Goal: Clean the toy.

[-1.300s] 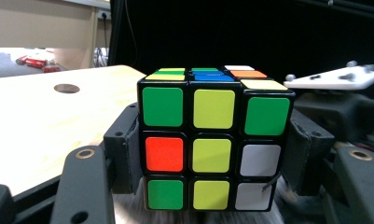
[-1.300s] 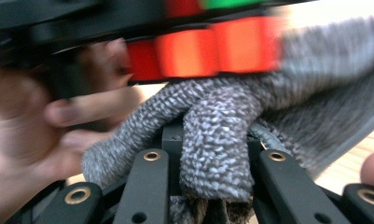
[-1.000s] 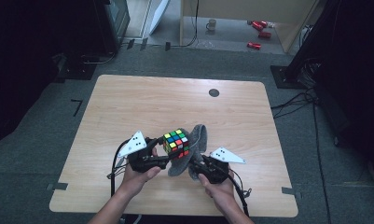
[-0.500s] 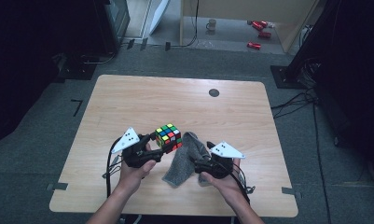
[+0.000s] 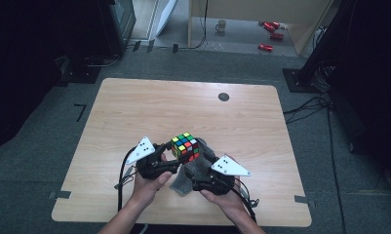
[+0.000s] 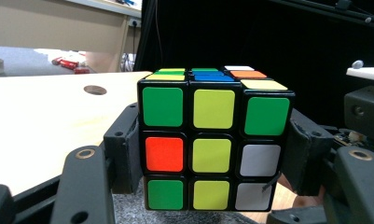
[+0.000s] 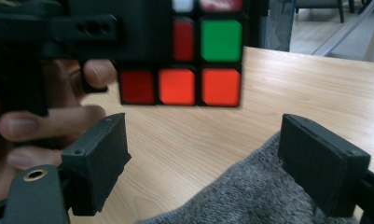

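Two grippers meet at the worktop's (image 5: 134, 112) six o'clock edge: the left gripper (image 5: 169, 157) clamps the puzzle cube (image 5: 185, 146) aloft for wiping, while the right gripper (image 7: 208, 154), jaws just opened and empty, hovers over the grey cloth (image 5: 195, 170).

Cube (image 6: 216, 142): glossy black plastic, smooth coloured stickers with a slight sheen. Cloth (image 7: 264, 198): grey, coarse knit, fuzzy and matt. Table (image 5: 149, 112): pale wood-grain top, smooth, low sheen. Left gripper (image 6: 212, 154), right gripper (image 7: 217, 158): matt black plastic, brass-coloured metal rivets.
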A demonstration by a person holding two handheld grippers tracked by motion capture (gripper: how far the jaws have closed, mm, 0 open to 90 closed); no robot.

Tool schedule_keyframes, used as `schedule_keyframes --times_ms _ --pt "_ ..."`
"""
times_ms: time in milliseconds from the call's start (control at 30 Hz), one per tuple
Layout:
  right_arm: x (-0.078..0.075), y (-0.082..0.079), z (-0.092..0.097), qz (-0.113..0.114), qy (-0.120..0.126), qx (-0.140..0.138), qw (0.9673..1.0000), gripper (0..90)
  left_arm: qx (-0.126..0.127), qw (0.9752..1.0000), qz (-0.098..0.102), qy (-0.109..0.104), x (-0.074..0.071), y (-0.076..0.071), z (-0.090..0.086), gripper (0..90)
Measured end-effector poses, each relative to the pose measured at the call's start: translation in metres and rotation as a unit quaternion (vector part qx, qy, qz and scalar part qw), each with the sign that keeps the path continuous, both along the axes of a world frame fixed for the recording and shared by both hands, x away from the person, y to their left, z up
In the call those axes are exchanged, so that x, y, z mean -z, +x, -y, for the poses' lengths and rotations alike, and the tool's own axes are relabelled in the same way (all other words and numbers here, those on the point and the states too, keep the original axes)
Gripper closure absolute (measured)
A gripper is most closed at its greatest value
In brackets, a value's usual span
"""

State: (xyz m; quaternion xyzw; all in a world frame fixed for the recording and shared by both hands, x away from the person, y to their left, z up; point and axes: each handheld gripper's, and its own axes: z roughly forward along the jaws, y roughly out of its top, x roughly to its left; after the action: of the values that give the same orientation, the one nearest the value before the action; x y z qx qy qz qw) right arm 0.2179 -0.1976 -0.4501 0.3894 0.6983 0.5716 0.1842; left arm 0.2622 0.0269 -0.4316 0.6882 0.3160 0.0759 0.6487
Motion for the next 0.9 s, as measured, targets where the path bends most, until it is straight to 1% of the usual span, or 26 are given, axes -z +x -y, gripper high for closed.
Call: schedule_keyframes --times_ms 67,200,267,333,367,400,433,467,500,533,600,667,733,833,900 --pt "-0.002 -0.002 -0.002 0.006 0.006 -0.001 1.0 16.0 0.0 1.0 -0.002 0.003 0.001 -0.001 0.003 35.3" --pt "-0.002 -0.004 -0.004 0.01 0.003 0.001 0.9999 16.5 0.005 0.9999 -0.009 0.001 0.002 -0.002 0.006 35.3" --pt "-0.002 -0.004 -0.005 0.01 0.002 0.006 0.9999 17.8 0.007 0.9999 -0.008 0.006 0.003 -0.003 0.008 35.3" --pt "-0.002 -0.004 -0.004 0.013 0.003 0.011 0.9999 21.3 0.011 0.9999 -0.009 0.01 0.003 -0.004 0.011 35.3" --pt "-0.002 -0.004 -0.004 0.017 0.001 0.016 0.9997 24.6 0.013 0.9998 -0.009 0.01 0.003 -0.005 0.012 35.3" --pt "-0.002 -0.005 -0.003 0.025 0.002 0.017 0.9995 29.3 0.013 0.9998 -0.009 0.011 0.003 -0.005 0.012 35.3" --pt "-0.002 -0.006 -0.003 0.029 0.001 0.015 0.9995 32.7 0.012 0.9998 -0.01 0.01 0.004 -0.005 0.013 35.3" --pt "-0.002 -0.006 -0.003 0.029 0.001 0.015 0.9995 32.7 0.012 0.9998 -0.01 0.01 0.004 -0.005 0.013 35.3" --pt "-0.002 -0.007 -0.003 0.036 -0.001 0.015 0.9993 33.0 0.013 0.9998 -0.01 0.01 0.004 -0.004 0.013 35.3" --pt "-0.001 -0.008 -0.004 0.038 -0.003 0.018 0.9991 33.1 0.013 0.9998 -0.012 0.01 0.004 -0.004 0.013 35.3" --pt "-0.001 -0.008 -0.003 0.037 -0.002 0.016 0.9992 33.3 0.014 0.9997 -0.016 0.012 0.004 -0.004 0.013 35.2" --pt "0.0 -0.007 -0.003 0.036 -0.002 0.016 0.9992 33.6 0.015 0.9996 -0.021 0.01 0.005 -0.003 0.013 35.2" --pt "0.001 -0.007 -0.002 0.039 -0.003 0.014 0.9992 33.7 0.017 0.9995 -0.026 0.011 0.005 -0.003 0.013 35.0" --pt "0.002 -0.007 -0.001 0.044 -0.007 0.011 0.9989 33.8 0.02 0.9994 -0.027 0.011 0.004 -0.002 0.012 34.4" --pt "0.002 -0.008 -0.001 0.047 -0.012 0.008 0.9988 33.9 0.02 0.9993 -0.03 0.006 0.003 -0.001 0.011 34.2"
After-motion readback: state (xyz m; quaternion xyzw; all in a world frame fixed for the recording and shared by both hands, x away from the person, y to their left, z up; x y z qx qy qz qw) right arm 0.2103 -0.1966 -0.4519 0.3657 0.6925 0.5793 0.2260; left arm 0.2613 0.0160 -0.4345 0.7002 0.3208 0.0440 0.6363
